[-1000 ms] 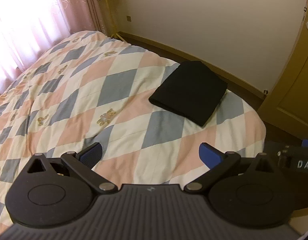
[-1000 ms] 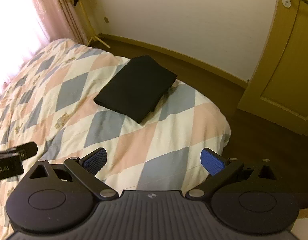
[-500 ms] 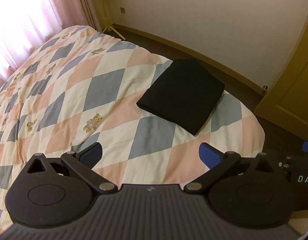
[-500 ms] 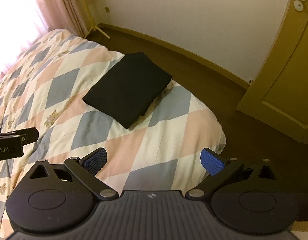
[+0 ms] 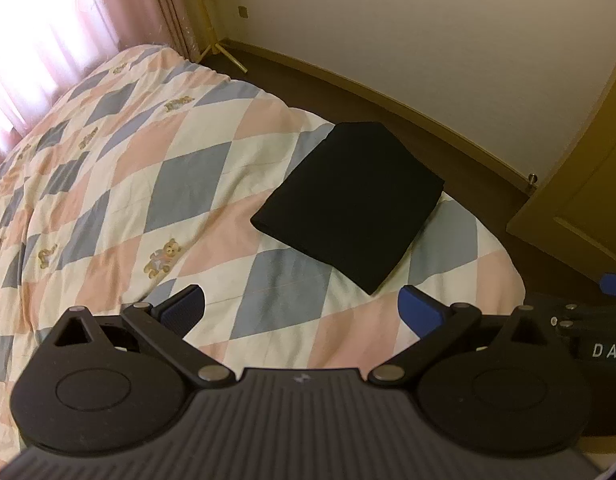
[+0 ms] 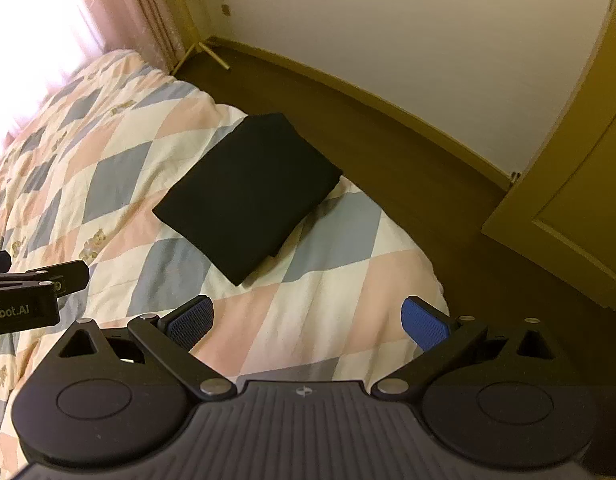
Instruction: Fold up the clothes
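A black garment (image 5: 349, 200) lies folded into a neat rectangle near the bed's far corner, also seen in the right wrist view (image 6: 248, 190). It rests flat on a quilt (image 5: 148, 168) patterned with pink, grey and cream diamonds. My left gripper (image 5: 302, 312) hangs open above the quilt, well short of the garment, with nothing between its blue pads. My right gripper (image 6: 308, 322) is open too and empty, over the bed's near corner. The left gripper's side (image 6: 24, 292) shows at the left edge of the right wrist view.
Dark wooden floor (image 6: 387, 148) runs past the bed's edge to a white wall. A yellowish door (image 6: 579, 200) stands at the right. Pink curtains (image 5: 68, 32) hang at a bright window on the left, with a tripod's legs (image 5: 224, 50) beside them.
Both grippers have drawn back and swung a little right, so the folded garment sits further left and lower in each view. The garment itself has not moved. Jaws stay open.
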The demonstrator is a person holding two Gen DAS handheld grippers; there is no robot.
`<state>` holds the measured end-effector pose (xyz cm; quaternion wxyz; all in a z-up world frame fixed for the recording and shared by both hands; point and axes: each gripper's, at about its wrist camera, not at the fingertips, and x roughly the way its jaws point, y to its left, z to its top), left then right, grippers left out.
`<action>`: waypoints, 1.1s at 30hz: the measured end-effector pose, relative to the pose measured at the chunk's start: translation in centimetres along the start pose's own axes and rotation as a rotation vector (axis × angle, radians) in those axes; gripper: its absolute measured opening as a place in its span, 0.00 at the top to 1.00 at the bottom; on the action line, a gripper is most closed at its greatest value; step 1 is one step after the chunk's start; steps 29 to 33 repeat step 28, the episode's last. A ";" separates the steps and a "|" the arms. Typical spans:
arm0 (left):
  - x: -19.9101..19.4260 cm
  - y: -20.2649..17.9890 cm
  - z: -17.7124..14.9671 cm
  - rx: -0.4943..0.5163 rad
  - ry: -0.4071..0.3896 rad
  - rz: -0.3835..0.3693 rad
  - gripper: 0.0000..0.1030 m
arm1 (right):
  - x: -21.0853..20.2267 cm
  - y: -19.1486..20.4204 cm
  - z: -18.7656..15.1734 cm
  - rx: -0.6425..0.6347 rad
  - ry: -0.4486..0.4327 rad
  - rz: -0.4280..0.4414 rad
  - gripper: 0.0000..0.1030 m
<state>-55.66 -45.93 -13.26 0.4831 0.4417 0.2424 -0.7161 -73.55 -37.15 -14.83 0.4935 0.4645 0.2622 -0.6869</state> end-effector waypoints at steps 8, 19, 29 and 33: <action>2.1 -1.2 1.4 -0.029 0.035 0.019 0.01 | 1.9 -1.5 1.9 -0.021 0.030 0.009 0.00; 4.2 -3.0 3.4 -0.041 0.050 0.022 0.01 | 3.6 -3.7 4.1 -0.026 0.046 0.005 0.00; 4.9 -4.3 4.4 -0.022 0.026 0.020 0.01 | 4.7 -5.0 5.3 -0.014 0.052 0.000 0.00; 4.9 -4.3 4.4 -0.022 0.026 0.020 0.01 | 4.7 -5.0 5.3 -0.014 0.052 0.000 0.00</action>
